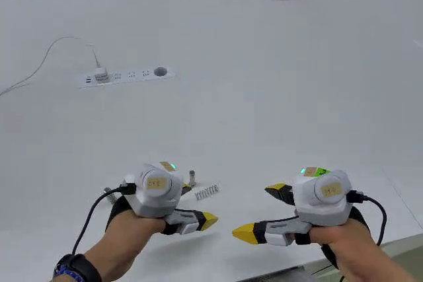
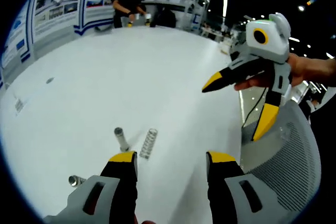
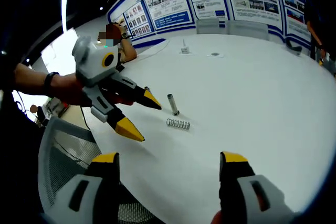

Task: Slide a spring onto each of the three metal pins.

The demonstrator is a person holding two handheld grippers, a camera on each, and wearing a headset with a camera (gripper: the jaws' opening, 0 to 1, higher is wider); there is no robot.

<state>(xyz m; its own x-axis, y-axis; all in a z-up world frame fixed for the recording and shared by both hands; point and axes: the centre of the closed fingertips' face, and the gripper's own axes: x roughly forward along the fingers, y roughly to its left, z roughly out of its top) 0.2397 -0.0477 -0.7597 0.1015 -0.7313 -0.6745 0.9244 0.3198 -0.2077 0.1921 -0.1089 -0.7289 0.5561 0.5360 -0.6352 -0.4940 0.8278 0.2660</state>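
My left gripper (image 1: 198,204): spread wide and empty, low over the near part of the worktop (image 1: 264,97). In the left gripper view the jaws point at the spring from just short of it.
My right gripper (image 1: 259,211): also spread, with nothing between the jaws. It is held to the right of the left gripper, tips aimed left toward it.
The spring (image 1: 206,192): I see one, lying on its side on the worktop just past the left gripper's tips, touching neither gripper.
One pin (image 1: 192,177): upright, just beside the spring on its far-left side.
A second pin (image 2: 75,180): further left, close by the left gripper's body. I can't tell whether it stands or lies.
Step, as I judge it: nothing is threaded yet, so picking up the spring comes first.
Risk, slip: the spring is round and light. A pinch off its middle could roll it away or squirt it out of the jaws.
Risk, knock: the upright pin is so near that a jaw sweeping in could topple it.
Risk, crush: too hard a squeeze may bend the coils, and the spring would then bind on the pin.
Risk, edge: all this sits near the worktop's near edge, so a dropped spring could roll off.
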